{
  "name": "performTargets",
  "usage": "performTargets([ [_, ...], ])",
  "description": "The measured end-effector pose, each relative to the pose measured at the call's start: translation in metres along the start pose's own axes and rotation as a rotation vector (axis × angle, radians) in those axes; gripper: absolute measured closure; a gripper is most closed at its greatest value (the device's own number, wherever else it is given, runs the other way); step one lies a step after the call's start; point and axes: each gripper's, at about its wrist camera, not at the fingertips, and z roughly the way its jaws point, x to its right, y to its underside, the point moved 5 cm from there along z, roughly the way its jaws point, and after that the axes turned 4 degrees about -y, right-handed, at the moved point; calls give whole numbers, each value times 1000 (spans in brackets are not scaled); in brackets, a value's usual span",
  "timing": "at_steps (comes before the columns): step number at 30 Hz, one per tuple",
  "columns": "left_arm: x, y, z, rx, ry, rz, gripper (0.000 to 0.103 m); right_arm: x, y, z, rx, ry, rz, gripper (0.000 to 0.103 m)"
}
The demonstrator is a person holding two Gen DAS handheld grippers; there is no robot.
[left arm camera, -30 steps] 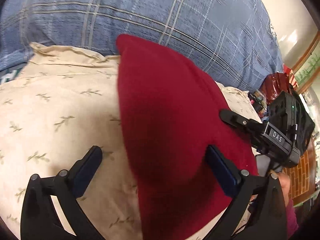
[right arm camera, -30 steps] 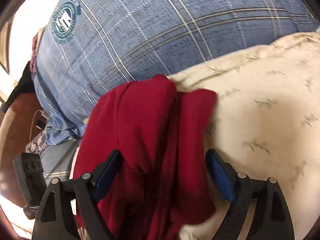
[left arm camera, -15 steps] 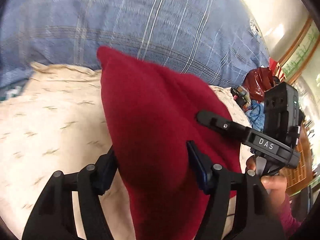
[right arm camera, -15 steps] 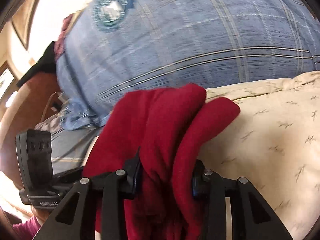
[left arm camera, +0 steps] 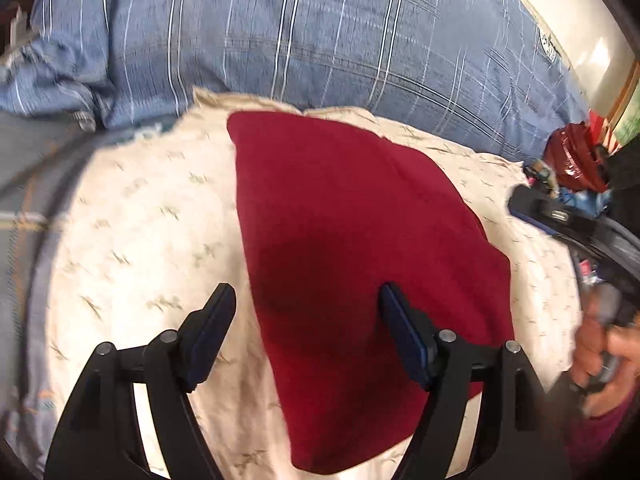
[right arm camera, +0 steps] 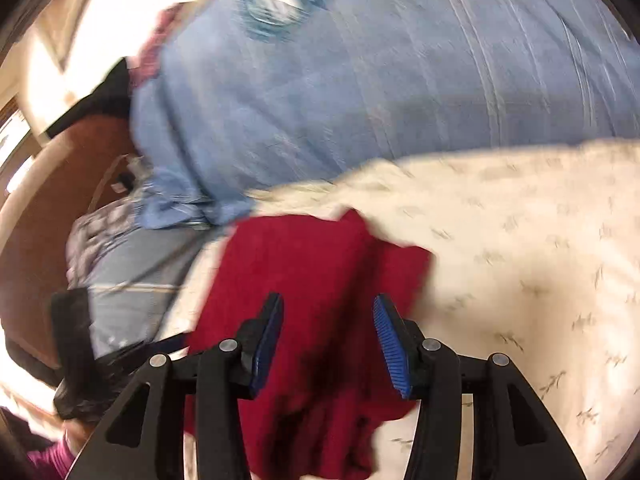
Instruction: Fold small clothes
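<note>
A dark red garment lies folded on a cream sheet with a small leaf print. My left gripper is open above the garment's near left edge, holding nothing. In the right wrist view the red garment lies bunched below my right gripper, which is open and empty, its blue pads apart over the cloth. The right gripper's body and the hand holding it show at the right of the left wrist view.
A large blue plaid pillow lies behind the cream sheet, also in the right wrist view. A grey blanket lies at left. Red bags and clutter sit at far right. Brown wooden furniture stands left.
Both grippers were shut on the red garment half a second ago and have opened and let it go. The garment now lies flat on the sheet. Both grippers pulled back.
</note>
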Motion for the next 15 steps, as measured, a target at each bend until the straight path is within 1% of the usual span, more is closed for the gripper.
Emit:
performTargets([
  [1,-1,0,-1,7,-19,11,28,-15,0,-1,-10,-20,-59,54],
  [2,-2,-1,-1,17,-37,19,26,-26,-1,2,-29,-30,-106,57],
  [4,-5,-1,-3,34,-63,20,24,-44,6,16,-72,-32,-201,59],
  [6,-8,0,-5,42,-72,15,24,-46,15,36,-118,18,-254,61],
  [7,-9,-1,-7,47,-75,18,24,-39,21,47,-153,71,-262,63],
  [9,-12,-3,-11,67,-90,24,23,-15,33,62,-210,153,-245,64],
  [10,-13,-3,-14,82,-101,27,22,-9,36,62,-201,150,-229,64],
  [11,-14,-3,-16,97,-120,29,22,-6,36,58,-172,131,-206,64],
  [12,-15,-4,-17,110,-137,29,22,-6,36,55,-171,130,-195,64],
  [14,-18,-5,-19,130,-154,19,22,-13,36,48,-166,140,-209,60],
  [15,-19,-5,-20,134,-153,11,22,-19,35,41,-151,150,-221,60],
])
